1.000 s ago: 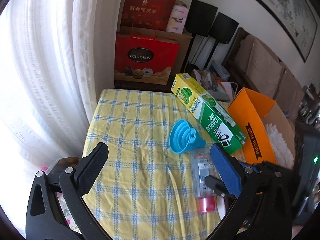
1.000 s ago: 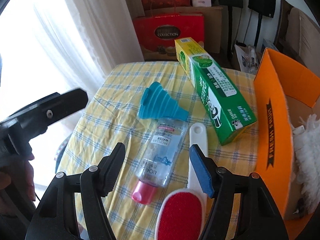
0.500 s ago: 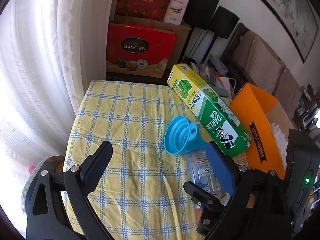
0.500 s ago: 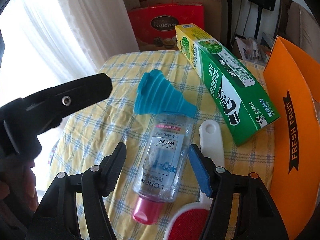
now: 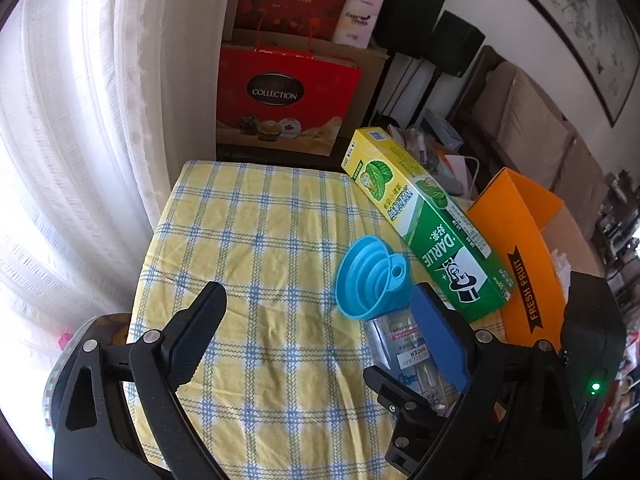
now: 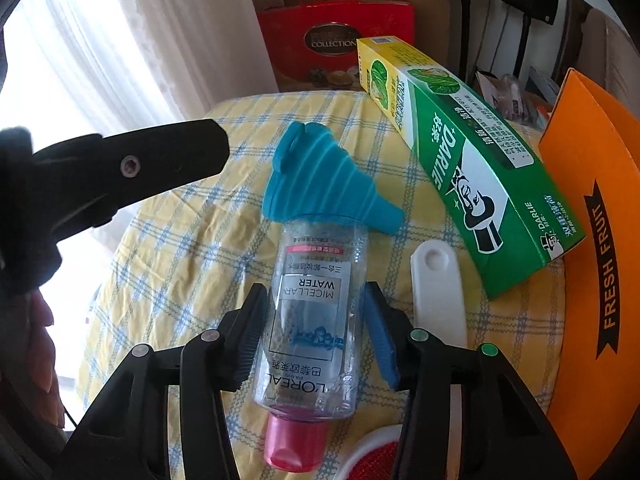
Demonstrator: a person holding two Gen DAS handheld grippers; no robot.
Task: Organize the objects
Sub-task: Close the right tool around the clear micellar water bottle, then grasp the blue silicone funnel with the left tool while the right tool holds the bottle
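Observation:
A clear micellar water bottle with a pink cap lies on the yellow checked tablecloth. My right gripper has closed around the bottle's body, both pads against its sides. A blue funnel lies at the bottle's far end, touching it. A green Darlie box lies to the right. My left gripper is open and empty above the cloth, left of the funnel and the bottle.
An orange cardboard box stands at the right table edge. A white-handled red lint brush lies beside the bottle. Red gift bags stand behind the table. A white curtain hangs on the left.
My right gripper moved forward over the bottle and its jaws narrowed onto the body. My left gripper drifted forward and stayed open.

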